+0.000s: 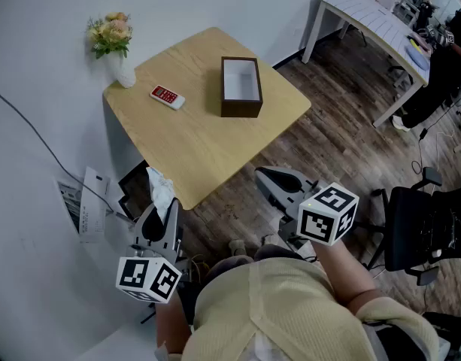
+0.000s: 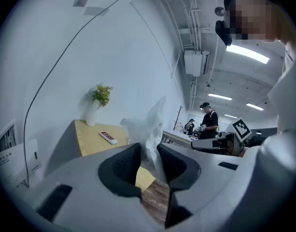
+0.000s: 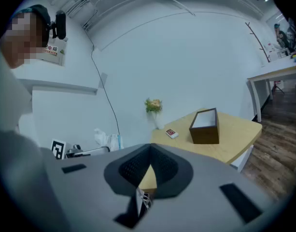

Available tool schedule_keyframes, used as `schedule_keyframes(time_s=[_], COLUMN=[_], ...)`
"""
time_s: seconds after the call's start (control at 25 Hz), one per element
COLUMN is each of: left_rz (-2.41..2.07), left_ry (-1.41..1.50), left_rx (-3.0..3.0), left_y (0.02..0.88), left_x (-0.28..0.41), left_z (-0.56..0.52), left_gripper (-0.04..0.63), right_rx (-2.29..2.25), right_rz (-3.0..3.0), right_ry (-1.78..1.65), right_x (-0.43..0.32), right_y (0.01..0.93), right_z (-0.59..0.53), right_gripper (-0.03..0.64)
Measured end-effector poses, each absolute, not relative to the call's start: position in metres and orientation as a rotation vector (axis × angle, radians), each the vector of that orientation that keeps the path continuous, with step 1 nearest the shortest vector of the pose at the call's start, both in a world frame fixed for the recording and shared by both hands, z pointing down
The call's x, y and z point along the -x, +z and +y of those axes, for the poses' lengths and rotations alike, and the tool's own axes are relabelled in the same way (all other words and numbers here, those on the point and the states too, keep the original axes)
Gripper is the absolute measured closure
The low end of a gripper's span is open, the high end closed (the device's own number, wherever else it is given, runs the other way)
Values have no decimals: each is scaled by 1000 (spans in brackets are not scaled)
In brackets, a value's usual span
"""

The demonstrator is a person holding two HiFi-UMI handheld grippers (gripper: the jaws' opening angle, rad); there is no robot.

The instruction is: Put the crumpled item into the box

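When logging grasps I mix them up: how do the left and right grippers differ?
The left gripper is shut on the crumpled white item; the right gripper is shut on nothing. The left gripper hangs by the table's near corner, the right gripper over the floor. Both are short of the box.

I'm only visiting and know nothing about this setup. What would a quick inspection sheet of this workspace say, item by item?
Surface: light wooden table, set against a white wall.
Job's things: dark open-topped box on the table, looks empty; crumpled white item off the table, in the left gripper.
Clutter: red-and-white remote and vase of flowers on the table.
Grippers: left gripper shut on the crumpled white item; right gripper shut, with nothing in it.
Cables: thin cable running along the wall.
Surroundings: white desk with a person at it, black chair, wood floor.
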State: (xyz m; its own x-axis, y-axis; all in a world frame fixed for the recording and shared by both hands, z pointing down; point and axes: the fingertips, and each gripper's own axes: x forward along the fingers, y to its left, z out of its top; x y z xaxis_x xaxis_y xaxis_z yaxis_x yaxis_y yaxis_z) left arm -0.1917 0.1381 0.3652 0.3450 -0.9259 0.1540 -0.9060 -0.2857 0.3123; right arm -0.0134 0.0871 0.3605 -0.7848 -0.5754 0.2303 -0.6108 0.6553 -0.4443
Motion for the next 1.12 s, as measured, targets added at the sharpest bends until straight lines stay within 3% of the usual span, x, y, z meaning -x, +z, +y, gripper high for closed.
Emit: schedule_keyframes(time_s=[0.56,1.12], left_rz=[-1571,-1552], left_ry=[-65,-99], left_rx=[-2274,-2191], left_y=[378,405], left_x=[202,231], left_z=[145,119], left_gripper=[483,485], right_rx=[-1018,-1008], right_rz=[-2793,-2719], right_ry=[962,870], right_x=[25,33], right_y=[365,362], right_z=[88,66], right_gripper=[588,588])
